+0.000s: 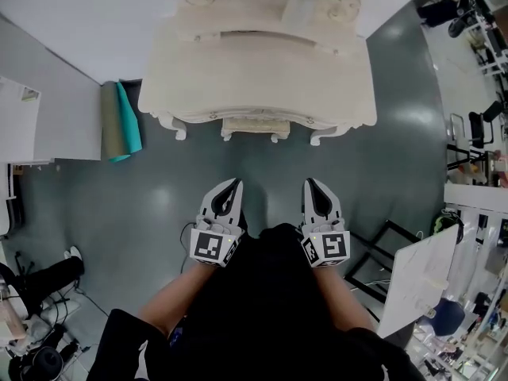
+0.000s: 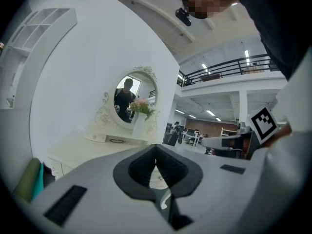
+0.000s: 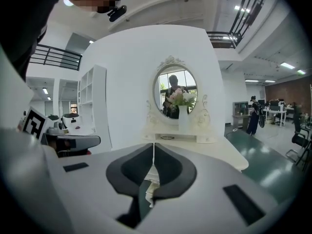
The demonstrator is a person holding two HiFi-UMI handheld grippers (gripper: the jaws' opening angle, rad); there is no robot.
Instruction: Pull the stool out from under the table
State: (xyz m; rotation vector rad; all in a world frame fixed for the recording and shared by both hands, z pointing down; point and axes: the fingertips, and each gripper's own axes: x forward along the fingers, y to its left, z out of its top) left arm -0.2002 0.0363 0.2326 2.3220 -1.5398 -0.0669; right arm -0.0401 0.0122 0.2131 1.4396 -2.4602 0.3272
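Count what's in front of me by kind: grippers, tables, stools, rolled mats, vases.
Grippers: 2, left gripper and right gripper
Tables: 1, dressing table
Stools: 1, stool
Rolled mats: 2, olive mat and teal mat
Vases: 1, vase
Total: 7

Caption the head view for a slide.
Left gripper and right gripper, shut, face the table; stool tucked underneath.

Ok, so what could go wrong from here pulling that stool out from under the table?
Both the left tool and right tool are shut and empty; unopened, they might just shove the stool deeper. The stool sits between the legs of the table, so a crooked pull could jolt it and tip the vase.
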